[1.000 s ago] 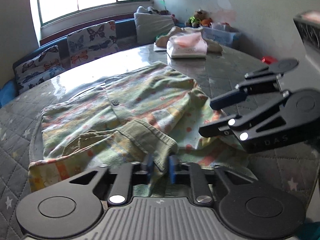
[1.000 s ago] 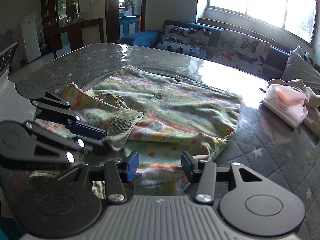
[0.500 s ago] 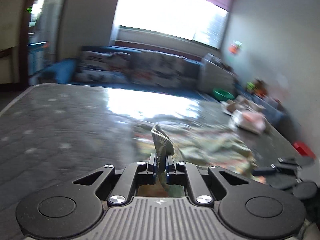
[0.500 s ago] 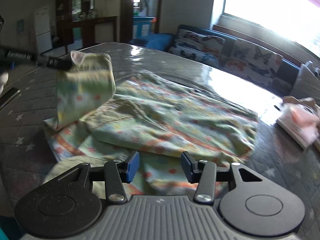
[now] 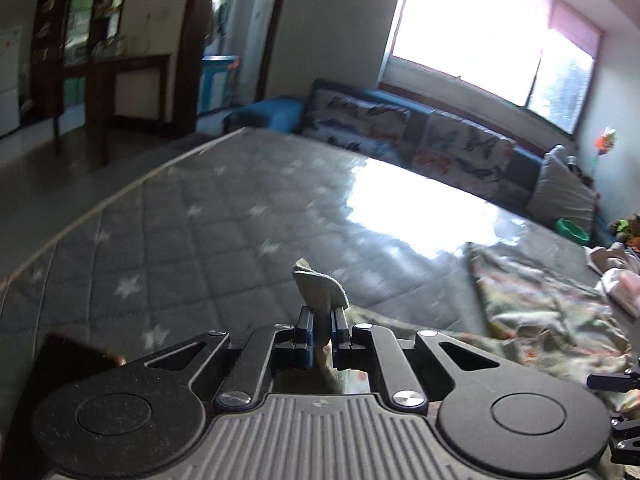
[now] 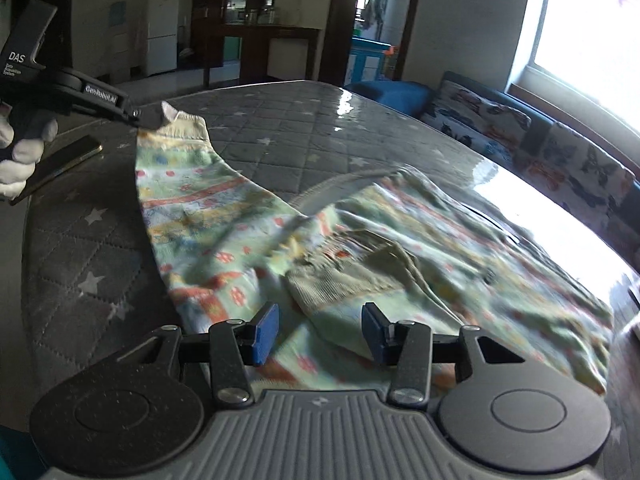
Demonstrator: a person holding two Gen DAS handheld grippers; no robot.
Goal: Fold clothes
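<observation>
A pale green patterned child's garment (image 6: 420, 248) lies on the grey quilted table (image 6: 304, 120). My left gripper (image 5: 320, 326) is shut on its ribbed sleeve cuff (image 5: 318, 284). In the right wrist view the left gripper (image 6: 136, 114) holds the cuff (image 6: 182, 122) up at the left, and the sleeve (image 6: 192, 216) stretches out from the body. My right gripper (image 6: 318, 330) is open and empty, low over the garment's near edge beside a second ribbed cuff (image 6: 348, 280).
A dark phone (image 6: 60, 164) lies on the table at the left. A sofa with butterfly cushions (image 6: 520, 132) runs along the far side under the window. Other clothes (image 5: 618, 268) lie at the table's far right.
My left gripper has lifted the sleeve cuff and pulled it out to the left, unfolding the sleeve from the body. My right gripper has stayed open and shifted a little over the garment.
</observation>
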